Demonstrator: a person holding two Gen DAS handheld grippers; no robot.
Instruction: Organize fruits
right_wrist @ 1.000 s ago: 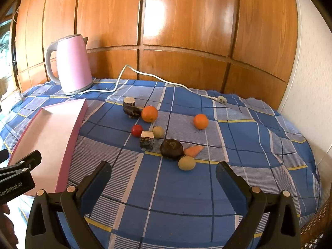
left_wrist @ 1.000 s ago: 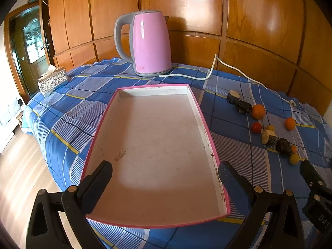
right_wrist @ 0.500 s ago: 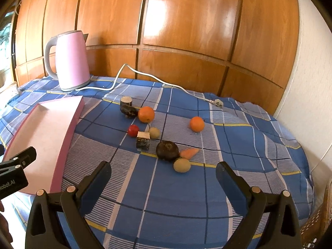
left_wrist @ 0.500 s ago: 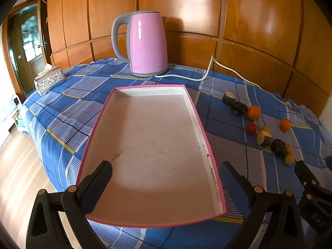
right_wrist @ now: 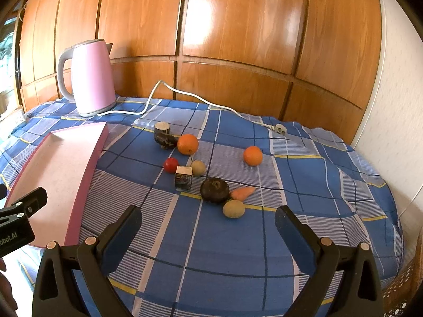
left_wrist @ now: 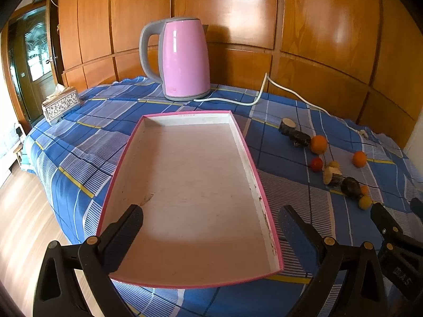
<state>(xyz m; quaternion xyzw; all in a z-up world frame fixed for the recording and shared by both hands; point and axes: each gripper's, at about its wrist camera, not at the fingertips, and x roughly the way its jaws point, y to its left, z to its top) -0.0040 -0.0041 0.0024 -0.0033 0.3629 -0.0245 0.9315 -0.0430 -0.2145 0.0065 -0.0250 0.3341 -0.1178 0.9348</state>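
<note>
Pink kettle [left_wrist: 185, 58] with white cord [right_wrist: 185, 96] on blue checked cloth [right_wrist: 224, 251]; tissue box [left_wrist: 61, 104].

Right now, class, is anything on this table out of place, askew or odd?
Yes. The kettle's plug lies loose on the tablecloth, unplugged behind the fruit. Bark-covered wood pieces sit mixed among the oranges, not fruit at all. The pink tray has brown stains along its right inner wall. Nothing is spilled.

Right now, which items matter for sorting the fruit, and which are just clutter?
Job:
pink tray
two oranges
red fruit
two yellow-green fruits
dark round fruit
left gripper, right gripper, both open

Lying about:
kettle and cord
tissue box
</note>
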